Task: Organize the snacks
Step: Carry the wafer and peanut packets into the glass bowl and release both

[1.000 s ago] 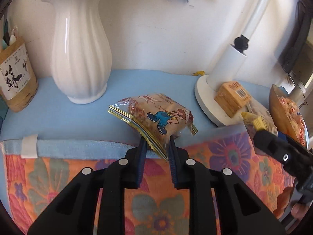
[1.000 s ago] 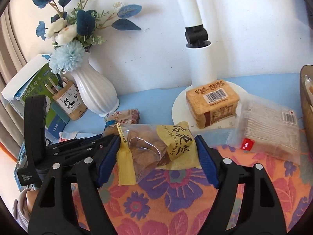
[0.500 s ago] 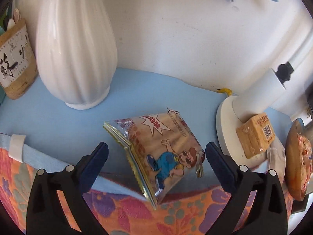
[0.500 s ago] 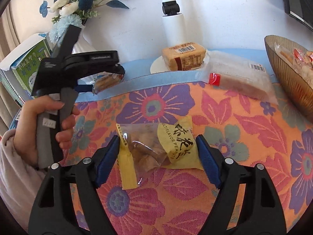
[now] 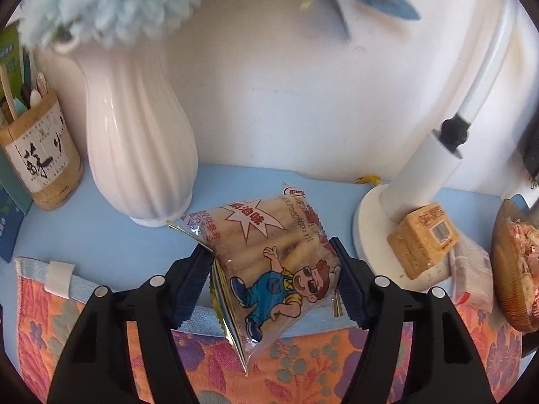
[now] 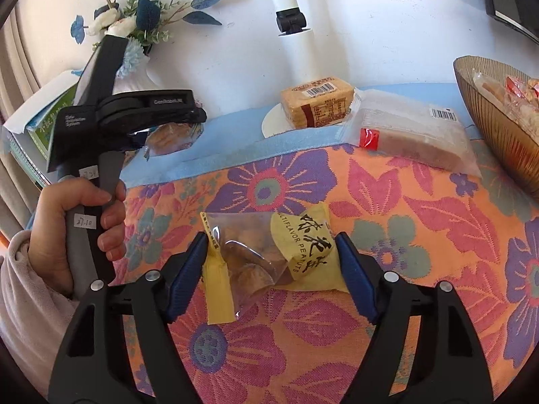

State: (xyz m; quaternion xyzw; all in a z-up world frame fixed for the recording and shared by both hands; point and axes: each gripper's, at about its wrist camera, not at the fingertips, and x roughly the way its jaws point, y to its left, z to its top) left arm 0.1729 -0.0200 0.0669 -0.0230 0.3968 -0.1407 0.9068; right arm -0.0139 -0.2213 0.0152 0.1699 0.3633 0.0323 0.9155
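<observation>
A cartoon-printed biscuit packet (image 5: pixel 266 235) sits crosswise between the blue pads of my left gripper (image 5: pixel 271 262), above the blue cloth by the vase. The jaws are closing and both pads touch the packet's sides. The right wrist view shows that left gripper (image 6: pixel 192 118) in a person's hand (image 6: pixel 67 222), with the same packet (image 6: pixel 171 138) under its fingers, seemingly off the cloth. My right gripper (image 6: pixel 271 240) is shut on a yellow-and-clear peanut packet (image 6: pixel 296 245) over the floral cloth, its jaws closing slightly on it.
A white ribbed vase (image 5: pixel 138 141) and a bamboo holder (image 5: pixel 40 161) stand at the back left. A brown cake block (image 6: pixel 316 104) lies on the white lamp base (image 5: pixel 374 222), beside a clear wafer packet (image 6: pixel 411 134). A ribbed bowl (image 6: pixel 498 128) of snacks is at the right.
The left gripper let go of the cartoon packet's edge, opened wide, then closed across its width and rose. The right gripper carried the peanut packet back from the lamp, over the floral cloth.
</observation>
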